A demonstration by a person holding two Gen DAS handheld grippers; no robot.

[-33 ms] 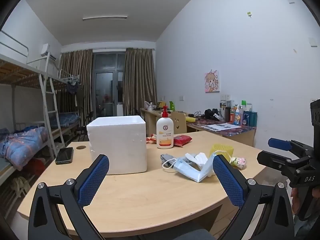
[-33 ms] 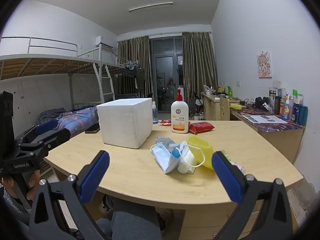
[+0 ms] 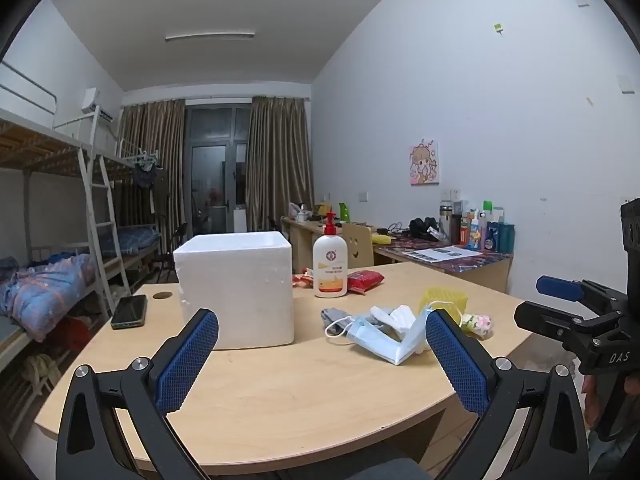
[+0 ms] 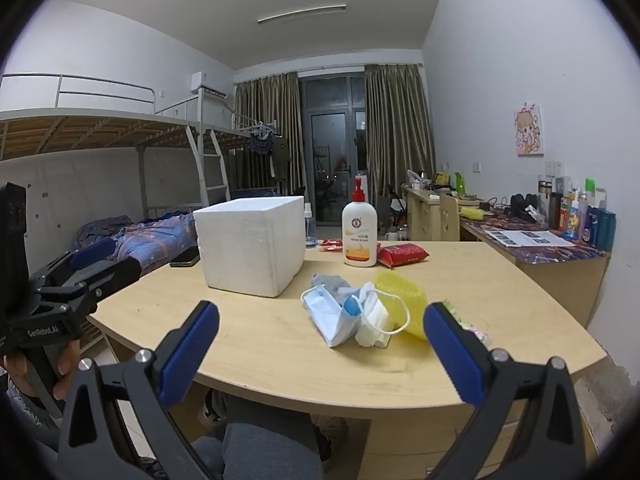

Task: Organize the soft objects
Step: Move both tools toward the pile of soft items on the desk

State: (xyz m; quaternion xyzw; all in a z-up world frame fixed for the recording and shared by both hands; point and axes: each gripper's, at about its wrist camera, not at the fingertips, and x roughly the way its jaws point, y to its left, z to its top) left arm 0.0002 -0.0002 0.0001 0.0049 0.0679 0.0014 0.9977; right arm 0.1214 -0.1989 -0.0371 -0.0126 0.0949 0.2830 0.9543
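Your left gripper [image 3: 322, 328] and right gripper [image 4: 321, 322] are both spread wide, empty, touching nothing, low in each frame above the table's [image 3: 304, 392] near edge. The soft pile, led by a blue face mask [image 4: 330, 318], lies centre-right, beside the white foam box [image 4: 252, 244].
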